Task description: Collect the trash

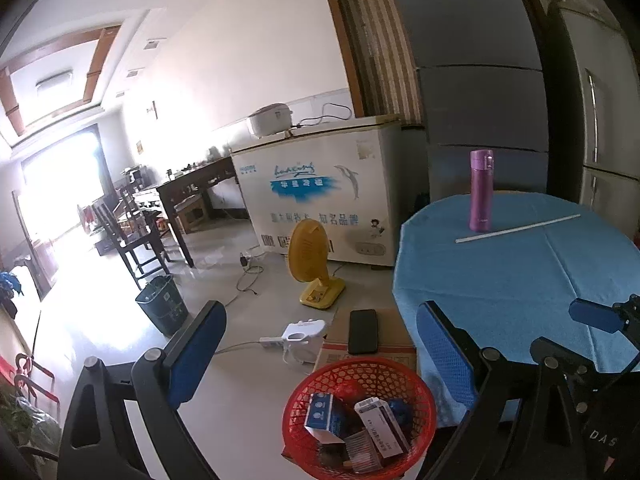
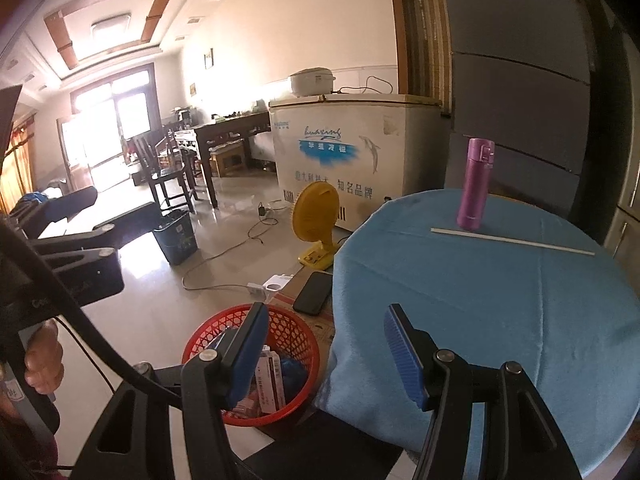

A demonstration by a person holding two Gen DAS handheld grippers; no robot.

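Observation:
A red mesh basket [image 1: 362, 420] stands on the floor beside the round table and holds small cartons and a blue wad; it also shows in the right wrist view [image 2: 296, 336]. My left gripper [image 1: 320, 344] is open and empty above the basket. My right gripper [image 2: 326, 350] is open and empty over the table's left edge, next to the basket. A white straw [image 1: 518, 229] lies on the blue tablecloth [image 1: 520, 280] by a purple flask [image 1: 481, 190]. The straw [image 2: 512, 241] and flask [image 2: 474, 184] show in the right wrist view too.
A black phone [image 1: 363, 331] lies on a cardboard box [image 1: 396, 352] beside the table. A yellow fan [image 1: 312, 256], a white power strip [image 1: 272, 342], cables and a dark bin [image 1: 162, 304] are on the floor. A chest freezer [image 1: 320, 192] stands behind.

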